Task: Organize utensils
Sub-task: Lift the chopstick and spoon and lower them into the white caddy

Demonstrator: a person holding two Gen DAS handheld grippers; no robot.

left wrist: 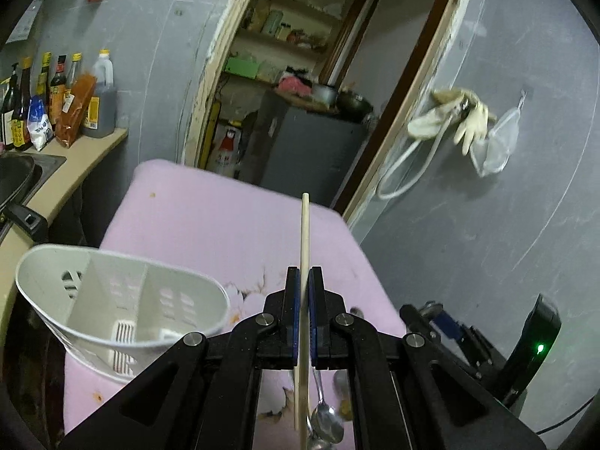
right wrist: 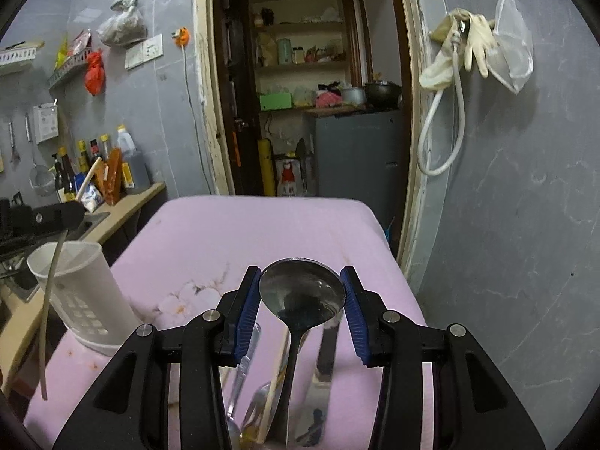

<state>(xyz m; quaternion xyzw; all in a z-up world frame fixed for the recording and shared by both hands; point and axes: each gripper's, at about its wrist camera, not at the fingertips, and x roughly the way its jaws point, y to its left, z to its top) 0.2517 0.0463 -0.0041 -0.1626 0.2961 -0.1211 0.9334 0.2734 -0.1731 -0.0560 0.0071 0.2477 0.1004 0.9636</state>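
Observation:
My left gripper (left wrist: 303, 273) is shut on a wooden chopstick (left wrist: 304, 232), held upright above the pink table (left wrist: 210, 217). The white utensil holder (left wrist: 112, 300) stands to its left, open and with dividers inside. In the right wrist view the holder (right wrist: 82, 292) is at the left, with the left gripper (right wrist: 75, 210) and its chopstick (right wrist: 50, 300) above it. My right gripper (right wrist: 302, 296) is shut on the bowl of a large metal ladle (right wrist: 302, 296). Under it lie spoons (right wrist: 258, 405), a chopstick (right wrist: 275, 382) and a knife (right wrist: 318, 386).
A counter (left wrist: 93, 150) with sauce bottles (left wrist: 56, 90) and a sink is at the left. A doorway (right wrist: 311, 93) with shelves and a grey cabinet is behind the table. Gloves and a hose (right wrist: 450, 75) hang on the right wall.

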